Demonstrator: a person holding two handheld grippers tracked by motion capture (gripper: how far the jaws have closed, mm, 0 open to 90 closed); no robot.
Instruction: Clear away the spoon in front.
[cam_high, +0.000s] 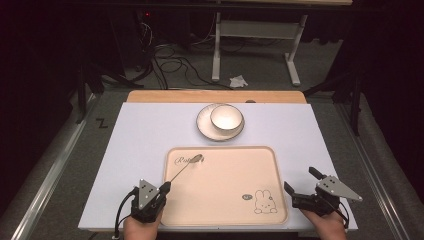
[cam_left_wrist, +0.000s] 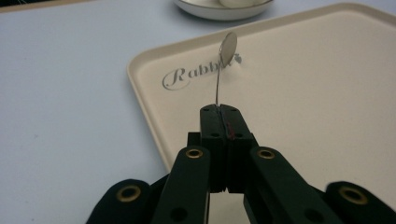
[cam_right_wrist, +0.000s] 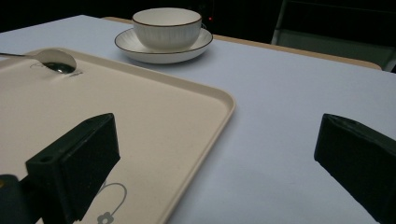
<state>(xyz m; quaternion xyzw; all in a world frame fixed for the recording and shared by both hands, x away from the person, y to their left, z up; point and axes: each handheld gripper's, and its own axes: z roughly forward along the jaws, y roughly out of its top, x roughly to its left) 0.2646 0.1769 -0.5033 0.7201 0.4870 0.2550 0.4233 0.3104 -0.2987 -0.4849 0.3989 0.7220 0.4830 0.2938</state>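
Observation:
A metal spoon (cam_high: 186, 168) lies slanted over the beige tray (cam_high: 235, 200), its bowl near the printed word at the tray's far left corner. My left gripper (cam_high: 164, 188) is shut on the spoon's handle end at the tray's near left edge. In the left gripper view the thin spoon (cam_left_wrist: 227, 49) runs forward from the shut gripper (cam_left_wrist: 220, 112) and its bowl stands on edge. My right gripper (cam_high: 300, 181) stands open beside the tray's near right corner, nothing between its fingers. In the right gripper view the spoon bowl (cam_right_wrist: 56, 60) rests on the tray (cam_right_wrist: 205, 100).
A white bowl (cam_high: 226, 118) sits in a saucer (cam_high: 205, 130) beyond the tray on the pale mat (cam_high: 140, 135). A rabbit drawing (cam_high: 264, 201) marks the tray's near right corner. A wooden table edge (cam_high: 165, 96) runs behind, with cables and a desk frame on the floor.

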